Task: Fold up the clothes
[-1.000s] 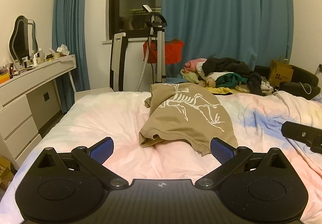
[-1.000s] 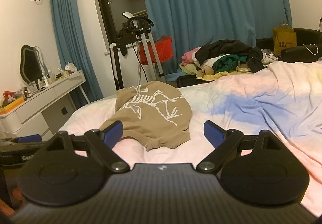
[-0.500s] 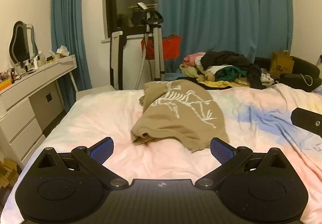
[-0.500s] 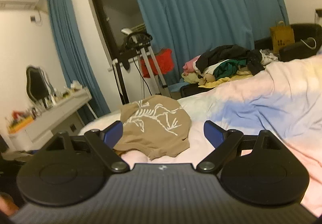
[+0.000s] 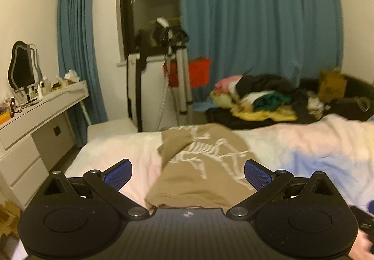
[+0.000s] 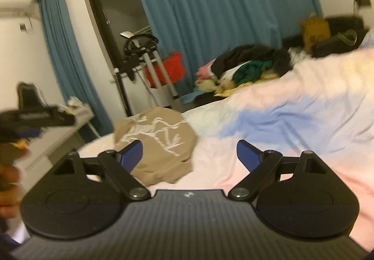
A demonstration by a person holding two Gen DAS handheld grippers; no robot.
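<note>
A tan T-shirt (image 5: 201,166) with a white skeleton print lies crumpled on the pastel bed sheet (image 5: 303,150). My left gripper (image 5: 187,173) is open and empty, held just short of the shirt's near edge, which sits between its blue pads. In the right wrist view the shirt (image 6: 159,140) lies left of centre, partly behind the left pad. My right gripper (image 6: 189,154) is open and empty over the sheet (image 6: 292,119), to the right of the shirt. The left gripper (image 6: 30,119) shows blurred at the far left.
A pile of mixed clothes (image 5: 264,98) lies beyond the bed's far edge. A white dresser (image 5: 35,124) with a mirror and bottles stands at the left. A garment steamer on a stand (image 5: 177,77) and a red bag stand before blue curtains.
Both grippers have dropped lower and moved in toward the shirt, so it sits closer and lower in both views. Both stay open. The views are motion-blurred now.
</note>
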